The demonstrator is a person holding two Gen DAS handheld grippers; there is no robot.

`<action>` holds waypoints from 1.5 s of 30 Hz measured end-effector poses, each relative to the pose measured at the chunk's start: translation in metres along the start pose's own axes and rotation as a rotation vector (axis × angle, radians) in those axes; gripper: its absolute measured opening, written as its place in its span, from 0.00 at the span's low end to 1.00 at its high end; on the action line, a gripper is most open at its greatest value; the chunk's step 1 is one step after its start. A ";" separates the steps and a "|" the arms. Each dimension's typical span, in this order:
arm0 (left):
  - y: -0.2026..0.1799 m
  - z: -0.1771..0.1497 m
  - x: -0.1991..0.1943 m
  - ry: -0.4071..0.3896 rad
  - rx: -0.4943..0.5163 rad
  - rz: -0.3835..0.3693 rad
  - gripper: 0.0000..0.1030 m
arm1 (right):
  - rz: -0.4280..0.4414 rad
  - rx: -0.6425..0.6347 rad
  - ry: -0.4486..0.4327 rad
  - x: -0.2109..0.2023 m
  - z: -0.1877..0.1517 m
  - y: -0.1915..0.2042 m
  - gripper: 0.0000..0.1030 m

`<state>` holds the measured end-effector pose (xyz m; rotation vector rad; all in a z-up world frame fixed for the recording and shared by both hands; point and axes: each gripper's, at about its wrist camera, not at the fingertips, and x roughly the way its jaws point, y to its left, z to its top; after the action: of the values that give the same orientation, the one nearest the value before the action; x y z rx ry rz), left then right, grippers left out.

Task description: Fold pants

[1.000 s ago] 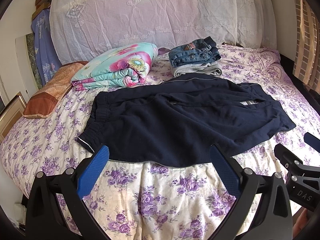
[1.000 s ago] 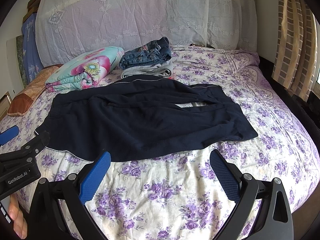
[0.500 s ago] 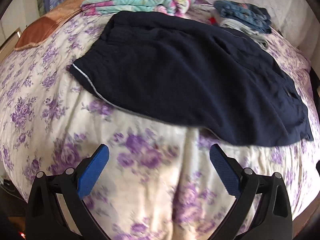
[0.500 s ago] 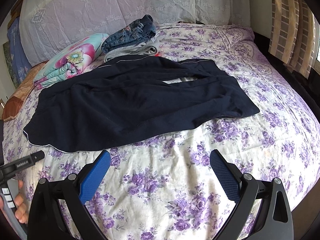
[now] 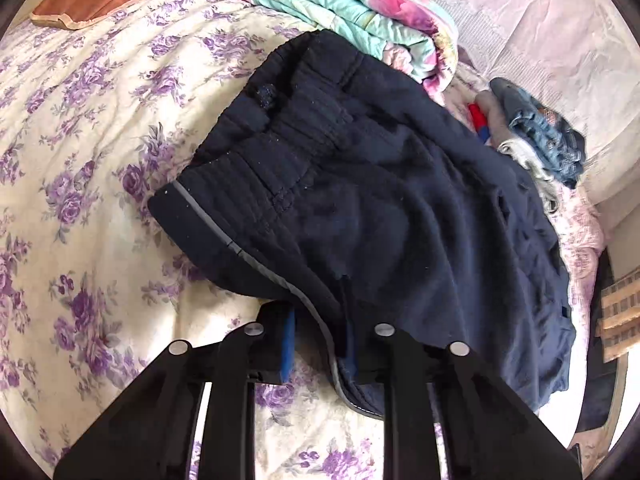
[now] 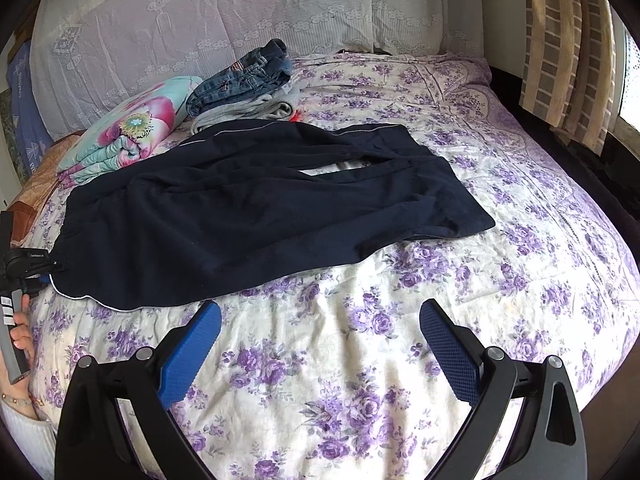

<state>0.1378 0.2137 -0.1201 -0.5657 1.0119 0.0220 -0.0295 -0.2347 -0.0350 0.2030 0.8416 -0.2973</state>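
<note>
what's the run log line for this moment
left gripper: just closed on dark navy pants hem | right gripper: open over floral bedsheet

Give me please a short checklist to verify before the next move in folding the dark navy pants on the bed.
1. Left gripper has closed on the piped edge of the dark navy fleece pants near the waistband: ok; its jaws have just been closing, fabric between the blue pads.
2. Right gripper has cloth: not ok; open over the purple-flowered bedsheet, short of the pants.
3. Pants lie spread out: ok, with some wrinkles.
4. How many layers the left gripper holds: cannot tell.
5. Folded blue jeans and folded floral quilt lie clear of the pants: not ok; both lie against the far edge.
</note>
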 end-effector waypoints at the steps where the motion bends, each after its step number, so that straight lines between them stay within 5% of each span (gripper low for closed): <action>1: 0.008 0.002 -0.003 -0.015 -0.020 -0.049 0.13 | -0.011 0.002 -0.002 -0.001 -0.001 -0.004 0.97; 10: 0.023 -0.024 -0.024 -0.108 0.009 -0.050 0.11 | -0.165 0.109 0.041 0.016 0.022 -0.089 0.97; 14: 0.019 -0.024 -0.017 -0.116 0.045 -0.006 0.11 | -0.095 0.199 0.090 0.047 0.055 -0.134 0.97; 20: 0.030 -0.023 -0.015 -0.100 0.051 -0.021 0.12 | 0.104 0.460 0.366 0.142 0.066 -0.169 0.97; 24: 0.033 -0.022 -0.012 -0.087 0.048 -0.028 0.12 | 0.103 0.504 0.354 0.171 0.067 -0.167 0.97; 25: 0.033 -0.021 -0.010 -0.085 0.047 -0.024 0.12 | 0.100 0.513 0.309 0.170 0.070 -0.167 0.92; 27: 0.032 -0.019 -0.008 -0.083 0.043 -0.016 0.12 | 0.107 0.533 0.212 0.169 0.075 -0.170 0.09; 31: 0.029 -0.019 -0.013 -0.098 0.038 -0.003 0.10 | 0.168 0.620 0.212 0.172 0.071 -0.185 0.08; 40: 0.034 -0.051 -0.076 -0.163 0.063 0.006 0.08 | 0.192 0.523 0.115 0.059 0.035 -0.189 0.08; 45: 0.047 -0.070 -0.066 -0.060 0.095 0.054 0.13 | 0.144 0.507 0.220 0.070 -0.009 -0.198 0.13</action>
<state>0.0335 0.2377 -0.1158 -0.4480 0.9646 0.0385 -0.0585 -0.4304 -0.1058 0.7774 0.9524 -0.3537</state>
